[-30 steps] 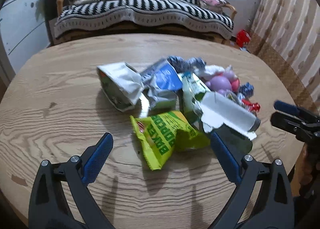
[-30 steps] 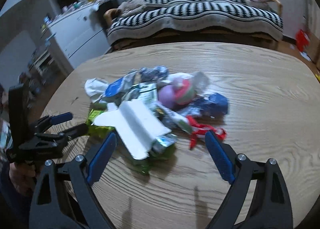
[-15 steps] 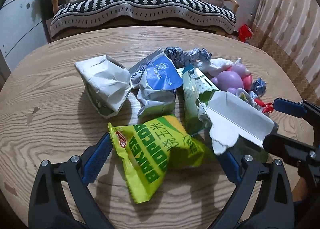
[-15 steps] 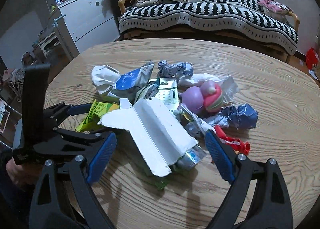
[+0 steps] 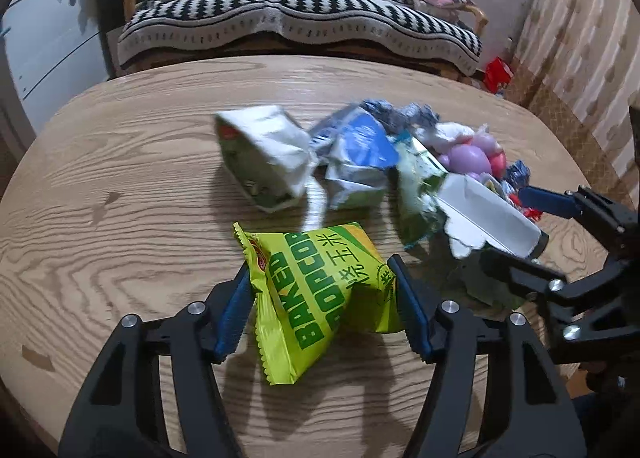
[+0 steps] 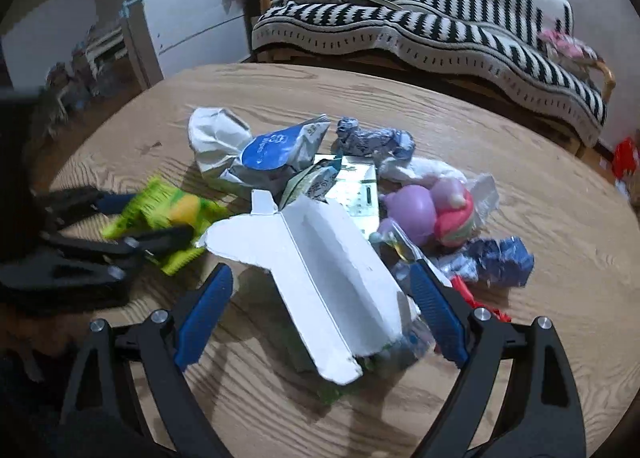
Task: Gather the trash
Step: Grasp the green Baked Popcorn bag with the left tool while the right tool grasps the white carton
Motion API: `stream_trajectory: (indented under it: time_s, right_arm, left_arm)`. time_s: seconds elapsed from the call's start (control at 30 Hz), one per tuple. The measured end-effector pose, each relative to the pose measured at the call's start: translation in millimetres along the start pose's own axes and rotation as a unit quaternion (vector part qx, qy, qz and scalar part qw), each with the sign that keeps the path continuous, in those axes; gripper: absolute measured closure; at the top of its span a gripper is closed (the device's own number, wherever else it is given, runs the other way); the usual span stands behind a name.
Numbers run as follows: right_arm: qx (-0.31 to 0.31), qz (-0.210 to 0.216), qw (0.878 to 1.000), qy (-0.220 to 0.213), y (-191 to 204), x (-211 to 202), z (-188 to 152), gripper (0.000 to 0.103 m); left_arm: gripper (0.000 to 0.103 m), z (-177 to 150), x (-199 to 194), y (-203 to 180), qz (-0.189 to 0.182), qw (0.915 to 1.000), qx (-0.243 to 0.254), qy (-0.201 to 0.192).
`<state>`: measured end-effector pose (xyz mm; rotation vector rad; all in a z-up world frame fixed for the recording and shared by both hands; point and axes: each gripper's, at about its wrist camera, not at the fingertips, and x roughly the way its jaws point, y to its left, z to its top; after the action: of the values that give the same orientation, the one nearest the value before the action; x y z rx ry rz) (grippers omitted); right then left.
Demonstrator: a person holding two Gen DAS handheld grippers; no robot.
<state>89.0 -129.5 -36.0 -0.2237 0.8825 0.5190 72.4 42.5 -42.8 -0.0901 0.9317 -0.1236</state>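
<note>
Closing, left gripper [image 5: 322, 306] jaws pinch the crinkly green bag [image 5: 320, 290]; right gripper [image 6: 320, 314] jaws gape around torn white carton [image 6: 320, 278].

The left wrist view looks steeply down along the left claw [image 5: 320, 290] from close above the near edge of the wooden counter [image 5: 132, 178], facing the striped sofa [image 5: 300, 18]. The right wrist view sits just to its right behind the right claw [image 6: 320, 298], angled likewise toward the sofa. Both share the trash pile: the yellow popcorn bag [image 5: 320, 294] and the torn white carton [image 6: 320, 278].
</note>
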Motion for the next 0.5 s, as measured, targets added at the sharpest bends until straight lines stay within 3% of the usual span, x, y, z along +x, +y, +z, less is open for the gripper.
stream_trajectory:
  time_s: [0.1, 0.33, 0.43, 0.5]
  right_arm:
    - [-0.022, -0.020, 1.000, 0.003, 7, 10, 4, 0.021]
    - [-0.017, -0.032, 0.999, 0.000, 4, 18, 12, 0.069]
    - [0.001, -0.024, 1.000, -0.015, -2, 6, 15, 0.081]
    - [0.018, -0.022, 0.999, -0.033, -8, -4, 17, 0.083]
  left_arm:
    - [0.039, 2, 0, 8, 0.006, 0.9998, -0.017, 0.001]
    - [0.039, 3, 0, 6, 0.009, 0.9999, -0.011, 0.001]
    - [0.039, 4, -2, 0, 0.013, 0.9999, -0.001, -0.005]
    - [0.039, 4, -4, -3, 0.012, 0.9999, 0.002, -0.011]
